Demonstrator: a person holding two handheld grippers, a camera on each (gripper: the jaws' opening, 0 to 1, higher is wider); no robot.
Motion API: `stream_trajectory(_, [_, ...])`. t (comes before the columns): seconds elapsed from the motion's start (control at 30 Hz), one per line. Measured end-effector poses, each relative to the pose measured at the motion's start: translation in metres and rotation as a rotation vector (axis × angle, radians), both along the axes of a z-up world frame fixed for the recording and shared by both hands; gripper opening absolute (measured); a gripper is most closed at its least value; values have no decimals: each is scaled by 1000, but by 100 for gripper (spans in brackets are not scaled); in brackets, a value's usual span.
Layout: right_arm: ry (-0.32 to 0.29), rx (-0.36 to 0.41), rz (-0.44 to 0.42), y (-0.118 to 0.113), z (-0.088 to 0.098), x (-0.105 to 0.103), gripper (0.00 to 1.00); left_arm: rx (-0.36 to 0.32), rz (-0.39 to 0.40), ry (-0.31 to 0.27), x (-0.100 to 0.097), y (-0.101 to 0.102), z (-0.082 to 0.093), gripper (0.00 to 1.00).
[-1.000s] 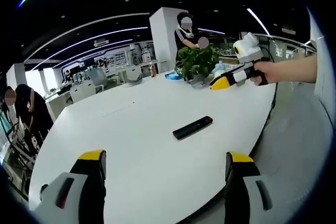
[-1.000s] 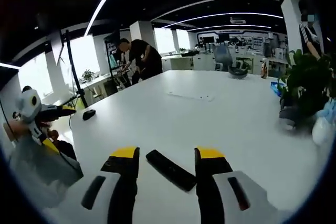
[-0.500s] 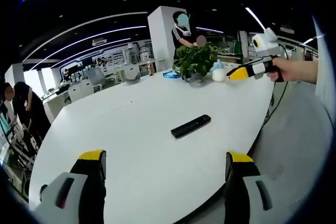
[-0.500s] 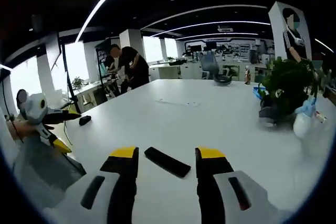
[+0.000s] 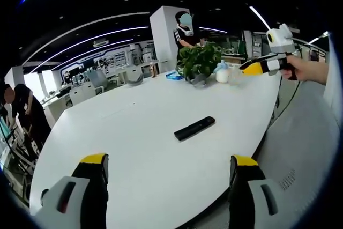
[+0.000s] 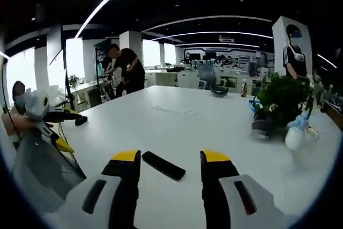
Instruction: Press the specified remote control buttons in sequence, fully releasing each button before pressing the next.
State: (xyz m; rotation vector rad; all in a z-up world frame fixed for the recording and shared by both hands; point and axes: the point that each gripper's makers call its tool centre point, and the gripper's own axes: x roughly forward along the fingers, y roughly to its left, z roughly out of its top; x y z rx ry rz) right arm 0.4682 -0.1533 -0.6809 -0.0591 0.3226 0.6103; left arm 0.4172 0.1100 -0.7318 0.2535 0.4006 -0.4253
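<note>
both grippers (image 5: 167, 167) (image 6: 169, 162) gape wide above the remote (image 6: 163, 165), potted plant (image 6: 278, 100) and spray bottle (image 6: 294, 135) well apart.

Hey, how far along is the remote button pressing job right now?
Nothing shows as done: the remote lies flat on the white table, untouched. In hand, both grippers are open and off it: the right hand-held gripper frames the remote between its jaws, the left hand-held gripper hangs short of it. All the presses look left.
</note>
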Motion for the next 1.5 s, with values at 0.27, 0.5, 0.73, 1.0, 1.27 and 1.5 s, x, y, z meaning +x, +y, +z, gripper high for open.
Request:
stream_trajectory(0.27, [-17,10,-30,-10,5,-14,44,4,6,-6,1,3,-2,92])
stream_trajectory(0.5, [7,4,-27,-9,-5,-17,43,-11,30,3,2,8,-4,92])
stream_trajectory(0.73, [8,-23,0,-6,-9,-19,43,-11,35,10,2,9,-5,90])
stream_trajectory(1.0, [-5,-26,-18,-11,-8,-17,42,-10,34,13,1,7,-4,90])
stream_trajectory(1.27, [2,-34,-10,-10,-10,-18,41,-16,39,15,0,7,-3,90])
stream_trajectory(1.5, [7,-18,-12,-10,-9,-18,40,-14,39,17,0,6,-2,89])
